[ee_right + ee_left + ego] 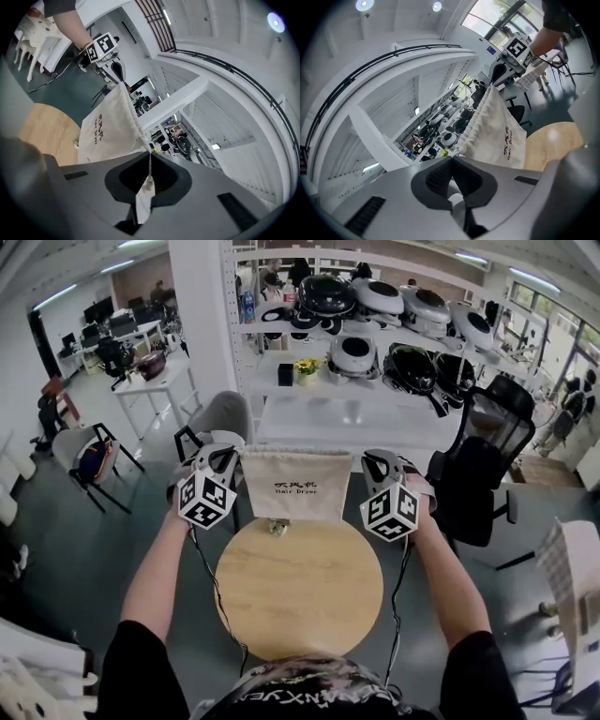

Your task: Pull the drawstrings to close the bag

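Note:
A cream drawstring bag [296,484] with dark print hangs in the air above the far edge of the round wooden table [300,615]. Its top edge is stretched level between my two grippers. My left gripper [229,456] is shut on the drawstring at the bag's left top corner. My right gripper [371,461] is shut on the drawstring at the right top corner. In the left gripper view the bag's [497,136] gathered top runs from my closed jaws toward the right gripper [506,63]. In the right gripper view a white cord [149,174] sits pinched in the jaws, beyond them the bag [110,129] and the left gripper [118,70].
A small tag or cord end [277,527] lies on the table under the bag. White shelving [375,306] with round black and white appliances stands behind. A black office chair [487,465] is at the right, a grey chair [220,418] at the back left.

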`<state>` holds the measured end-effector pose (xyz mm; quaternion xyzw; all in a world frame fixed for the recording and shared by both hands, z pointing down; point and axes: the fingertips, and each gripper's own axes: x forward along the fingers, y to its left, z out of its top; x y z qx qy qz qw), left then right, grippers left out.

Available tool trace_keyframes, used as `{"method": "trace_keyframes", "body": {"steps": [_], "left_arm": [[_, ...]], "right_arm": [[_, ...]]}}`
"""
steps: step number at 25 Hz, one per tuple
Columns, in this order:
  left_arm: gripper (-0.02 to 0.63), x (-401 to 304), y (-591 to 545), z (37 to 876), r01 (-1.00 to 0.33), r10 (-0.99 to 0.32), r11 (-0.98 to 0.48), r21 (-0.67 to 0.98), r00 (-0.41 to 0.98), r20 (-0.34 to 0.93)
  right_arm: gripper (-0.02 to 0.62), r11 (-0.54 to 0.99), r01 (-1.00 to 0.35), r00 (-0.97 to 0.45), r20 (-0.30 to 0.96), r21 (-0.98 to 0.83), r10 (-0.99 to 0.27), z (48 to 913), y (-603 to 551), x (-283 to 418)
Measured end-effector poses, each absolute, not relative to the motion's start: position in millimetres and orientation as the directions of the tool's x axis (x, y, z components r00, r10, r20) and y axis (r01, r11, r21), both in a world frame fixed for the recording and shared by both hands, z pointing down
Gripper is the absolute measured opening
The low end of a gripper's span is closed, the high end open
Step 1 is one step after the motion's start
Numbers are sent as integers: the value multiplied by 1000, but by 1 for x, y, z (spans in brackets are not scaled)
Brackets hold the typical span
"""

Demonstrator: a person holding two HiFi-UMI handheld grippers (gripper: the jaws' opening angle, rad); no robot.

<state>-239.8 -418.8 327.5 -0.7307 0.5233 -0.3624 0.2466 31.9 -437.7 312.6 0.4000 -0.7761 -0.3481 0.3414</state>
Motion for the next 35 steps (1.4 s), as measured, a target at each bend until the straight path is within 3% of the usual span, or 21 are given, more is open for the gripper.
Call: {"method": "trace_keyframes", "body": {"steps": [22,35], "left_arm": [[16,-228,-449,199,-536,-977,-198,-821,176,121],[15,-223,-453,176,-541,-980,-166,-824,181,79]], "right_arm": [[3,278,-386,-431,94,880,-897,195,-459,44],[3,247,-423,-415,56,872,-908,173,-461,56]]}}
